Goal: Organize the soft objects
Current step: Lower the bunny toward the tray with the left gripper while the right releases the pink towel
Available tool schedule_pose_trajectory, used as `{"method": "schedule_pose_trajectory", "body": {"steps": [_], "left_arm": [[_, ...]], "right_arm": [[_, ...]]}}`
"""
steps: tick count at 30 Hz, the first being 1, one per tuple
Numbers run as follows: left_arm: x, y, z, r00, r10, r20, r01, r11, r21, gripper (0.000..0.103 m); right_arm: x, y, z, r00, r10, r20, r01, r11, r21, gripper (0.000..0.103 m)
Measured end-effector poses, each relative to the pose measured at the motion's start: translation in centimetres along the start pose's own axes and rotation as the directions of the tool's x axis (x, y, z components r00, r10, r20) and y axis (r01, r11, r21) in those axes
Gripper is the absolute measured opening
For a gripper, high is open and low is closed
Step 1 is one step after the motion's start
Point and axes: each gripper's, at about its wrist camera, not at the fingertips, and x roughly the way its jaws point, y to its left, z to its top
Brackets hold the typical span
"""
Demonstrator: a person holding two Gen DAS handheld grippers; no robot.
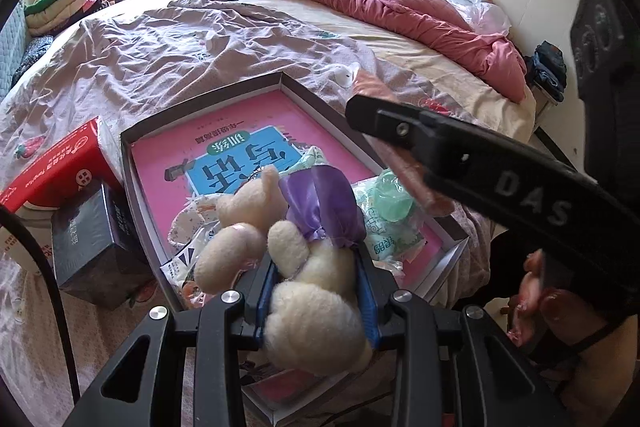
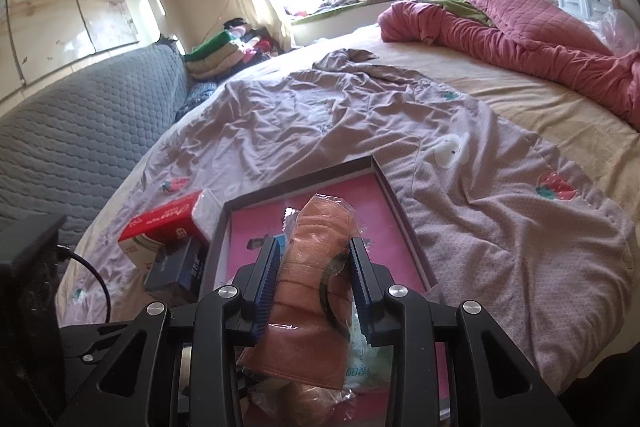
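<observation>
Clamped in the left gripper (image 1: 316, 291), a cream plush bear (image 1: 308, 267) with purple ribbon hangs head-down, long axis toward 11 o'clock, over the shallow box (image 1: 208, 95). Right gripper (image 2: 314, 279) squeezes a plastic-wrapped brown leather piece (image 2: 316, 267) pointing 12 o'clock, hiding the box's contents beneath.

**Both my grippers are closed on soft things**

My left gripper (image 1: 316, 291) points steeply down, and its blue pads press both sides of a cream plush toy (image 1: 308, 267). My right gripper (image 2: 314, 283) tilts down less steeply, its jaws clamped on a brown wrapped bundle (image 2: 316, 267). Its black finger crosses the left camera's view, with my hand (image 1: 540, 303) behind it.
</observation>
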Motion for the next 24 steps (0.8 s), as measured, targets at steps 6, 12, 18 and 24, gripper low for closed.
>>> {"method": "schedule_pose_trajectory", "body": {"steps": [6, 12, 18, 24], "left_arm": [[0.2, 0.2, 0.1, 1.0, 0.0, -0.001, 0.0, 1.0, -0.003, 0.036], [0.2, 0.4, 0.3, 1.0, -0.003, 0.002, 0.003, 1.0, -0.005, 0.036], [0.3, 0.4, 0.4, 1.0, 0.002, 0.004, -0.002, 1.0, 0.001, 0.036], [0.5, 0.3, 0.5, 1.0, 0.013, 0.002, -0.013, 1.0, 0.004, 0.036]], "right_arm": [[1.7, -0.8, -0.2, 0.999, -0.013, -0.037, 0.014, 1.0, 0.019, 0.036], [2.9, -1.0, -0.5, 0.999, -0.004, -0.052, 0.006, 1.0, 0.029, 0.036], [3.4, -1.3, -0.7, 0.998, -0.002, -0.064, 0.004, 0.999, 0.038, 0.036], [4.1, -1.7, -1.1, 0.996, 0.011, -0.092, -0.006, 0.998, 0.057, 0.04]]}}
